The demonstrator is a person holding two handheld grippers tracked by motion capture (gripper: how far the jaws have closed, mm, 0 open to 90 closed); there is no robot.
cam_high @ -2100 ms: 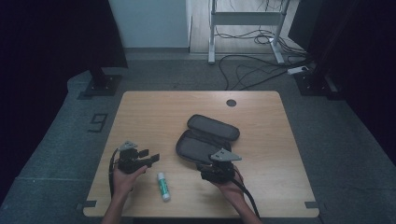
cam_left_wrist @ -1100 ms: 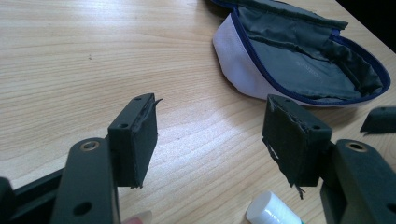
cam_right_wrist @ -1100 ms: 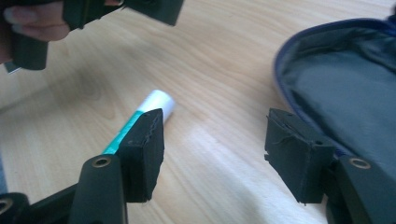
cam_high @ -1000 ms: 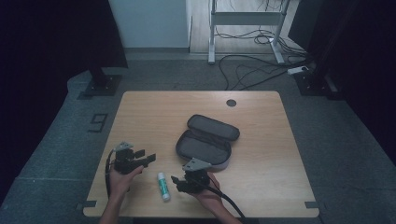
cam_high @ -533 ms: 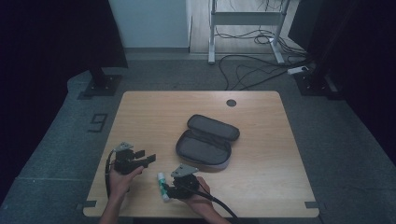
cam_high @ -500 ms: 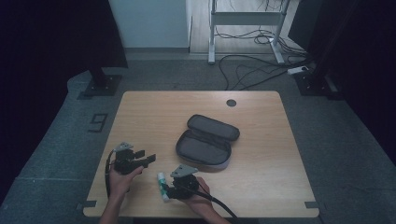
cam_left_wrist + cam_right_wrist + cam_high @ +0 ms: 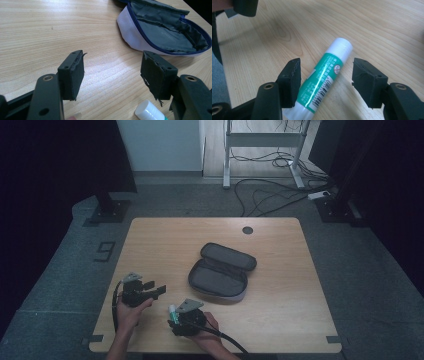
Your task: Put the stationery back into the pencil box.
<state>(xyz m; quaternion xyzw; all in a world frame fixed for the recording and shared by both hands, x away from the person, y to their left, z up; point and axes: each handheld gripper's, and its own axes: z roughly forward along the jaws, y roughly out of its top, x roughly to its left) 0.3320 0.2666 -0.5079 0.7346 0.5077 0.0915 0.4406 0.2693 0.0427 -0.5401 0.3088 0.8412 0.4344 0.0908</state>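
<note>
Glue stick [image 7: 324, 77] on table [image 7: 165, 240], left of pouch [image 7: 220, 277].

Setting: indoor recording lab or studio. Evidence: one plain wooden tabletop [image 7: 280, 270] with a cable port [image 7: 247, 230], standing on grey carpet [image 7: 60, 270]; a floor marker reading "9" [image 7: 105, 251]; black curtains [image 7: 55, 165] on stands either side; loose cables [image 7: 272, 195] and a power strip [image 7: 318, 196] behind; a metal frame [image 7: 262, 140] beyond.
</note>
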